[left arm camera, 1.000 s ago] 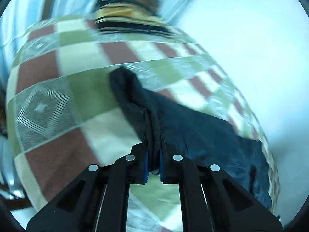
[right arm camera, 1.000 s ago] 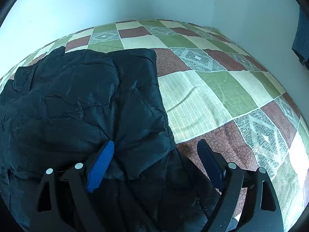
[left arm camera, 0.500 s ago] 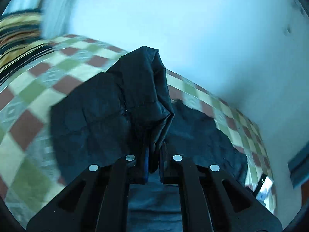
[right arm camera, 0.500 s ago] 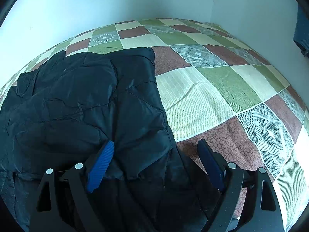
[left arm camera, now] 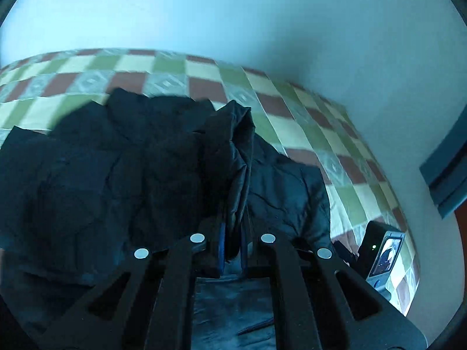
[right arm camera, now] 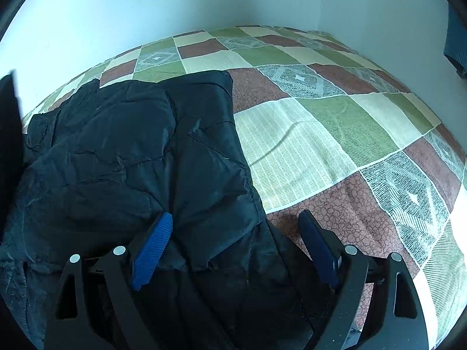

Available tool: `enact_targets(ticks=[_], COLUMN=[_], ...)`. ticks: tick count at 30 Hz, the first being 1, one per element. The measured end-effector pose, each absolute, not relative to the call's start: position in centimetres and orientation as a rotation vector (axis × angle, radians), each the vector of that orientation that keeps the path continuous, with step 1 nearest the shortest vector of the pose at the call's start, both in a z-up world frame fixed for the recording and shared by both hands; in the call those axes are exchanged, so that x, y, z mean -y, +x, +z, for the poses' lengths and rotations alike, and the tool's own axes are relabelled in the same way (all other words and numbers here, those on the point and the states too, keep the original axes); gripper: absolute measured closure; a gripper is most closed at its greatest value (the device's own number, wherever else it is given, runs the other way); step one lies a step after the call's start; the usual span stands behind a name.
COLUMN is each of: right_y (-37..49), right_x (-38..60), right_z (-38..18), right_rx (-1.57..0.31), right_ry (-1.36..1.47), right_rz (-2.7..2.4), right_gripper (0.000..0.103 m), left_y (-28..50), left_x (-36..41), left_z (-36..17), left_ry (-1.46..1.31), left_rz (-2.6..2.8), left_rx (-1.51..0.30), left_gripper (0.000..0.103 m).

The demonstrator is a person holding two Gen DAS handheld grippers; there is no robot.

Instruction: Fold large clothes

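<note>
Black quilted puffer jacket (right arm camera: 140, 157) heaped on checked green, red and cream bedspread (right arm camera: 306, 145), partly doubled over, not yet flat. Left hand-held gripper (left arm camera: 232, 245) pinched narrow on raised fold at 12 o'clock. Right hand-held gripper (right arm camera: 233, 248) spread wide, empty, over hem at 6 o'clock. Smoothing, further folds probably left.

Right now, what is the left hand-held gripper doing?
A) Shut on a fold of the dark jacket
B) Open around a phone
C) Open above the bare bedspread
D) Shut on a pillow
A: in the left wrist view the left hand-held gripper has its blue pads pressed close on a raised fold of the dark jacket, which lies on the checked bedspread.
</note>
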State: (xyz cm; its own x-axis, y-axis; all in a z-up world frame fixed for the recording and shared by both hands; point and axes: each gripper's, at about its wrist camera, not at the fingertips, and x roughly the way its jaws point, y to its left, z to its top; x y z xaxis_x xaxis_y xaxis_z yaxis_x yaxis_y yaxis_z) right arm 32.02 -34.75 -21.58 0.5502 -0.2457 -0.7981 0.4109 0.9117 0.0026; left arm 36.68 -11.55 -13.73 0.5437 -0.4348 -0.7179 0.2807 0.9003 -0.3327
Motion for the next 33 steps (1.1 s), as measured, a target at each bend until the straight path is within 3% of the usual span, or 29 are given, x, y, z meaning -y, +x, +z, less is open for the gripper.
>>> enact_targets(ticks=[8,13,15,18,22,33], right_y=[32.0,32.0,32.0,31.8,31.7,31.3], right_x=[34.8,34.8,34.8,34.8,35.1,30.8], right_z=[-21.6,-21.6,-21.6,-21.4,-20.7,-14.8], right_rx=[-0.909,-0.908,-0.906,-0.902,-0.903,-0.829], right_ry=[0.204,0.206,0.206,0.212,0.221,0.249], right_rz=[-0.390,-0.390,-0.389,-0.389,-0.384,-0.215], right_gripper=[0.017,0.017,0.017,0.017,0.017,0.017], left_y=[37.2,36.8,36.3,35.0,33.1,32.3], left_x=[15.7,16.8,16.7,15.8,12.1,-4.8], left_z=[-17.7,-19.0,-18.5,-16.7,-14.0,-13.9], left_ry=[-0.112,-0.075,-0.088,-0.096,-0.092,-0.068], left_rz=[-0.422,-0.417,-0.436,-0.440,-0.412,0.004], left_rx=[-0.964,-0.975,-0.975,-0.935,-0.862,-0.794], left_gripper=[0.096,0.090,0.069,0.051,0.044,0.042])
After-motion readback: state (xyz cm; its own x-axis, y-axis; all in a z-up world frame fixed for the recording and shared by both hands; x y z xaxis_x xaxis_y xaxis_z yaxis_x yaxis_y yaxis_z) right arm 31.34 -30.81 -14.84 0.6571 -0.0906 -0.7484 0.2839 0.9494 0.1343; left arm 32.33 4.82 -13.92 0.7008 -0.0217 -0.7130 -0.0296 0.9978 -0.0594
